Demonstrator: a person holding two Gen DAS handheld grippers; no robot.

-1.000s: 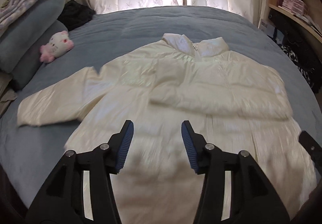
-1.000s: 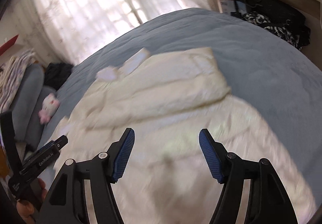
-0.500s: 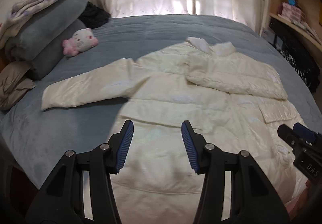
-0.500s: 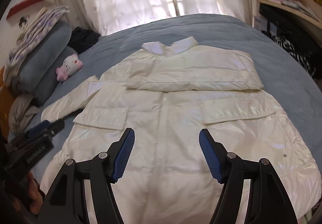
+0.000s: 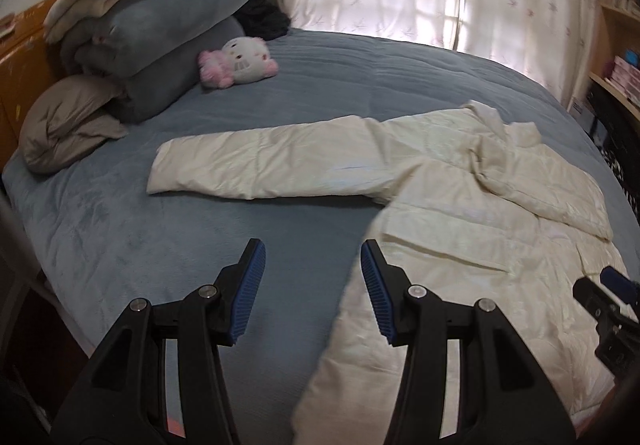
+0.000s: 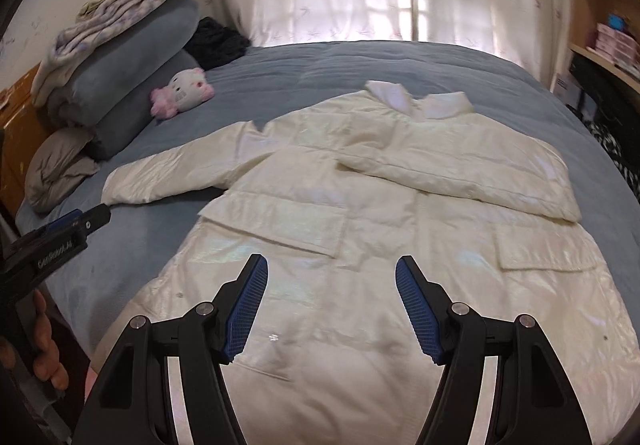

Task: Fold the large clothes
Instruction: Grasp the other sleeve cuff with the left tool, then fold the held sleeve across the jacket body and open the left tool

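Note:
A large cream padded jacket (image 6: 360, 229) lies face up on a blue bed, collar (image 6: 420, 101) toward the window. Its right sleeve is folded across the chest (image 6: 460, 173). Its left sleeve (image 5: 264, 169) lies stretched out toward the pillows. My left gripper (image 5: 313, 273) is open and empty, above the bed's near edge, left of the jacket's hem and short of the outstretched sleeve. My right gripper (image 6: 331, 285) is open and empty above the jacket's lower front. Each gripper shows at the edge of the other's view, the left (image 6: 60, 233) and the right (image 5: 604, 301).
The blue bedspread (image 5: 120, 229) covers the bed. Stacked blue pillows and folded blankets (image 5: 160, 13) sit at the head, with a grey cushion (image 5: 64, 129) and a pink and white plush toy (image 5: 240, 61). Curtained windows are behind. Shelves (image 6: 600, 45) stand at the right.
Both grippers have pulled back toward the foot of the bed. The left one has swung left, from over the jacket's body to facing the outstretched sleeve. Both stay open.

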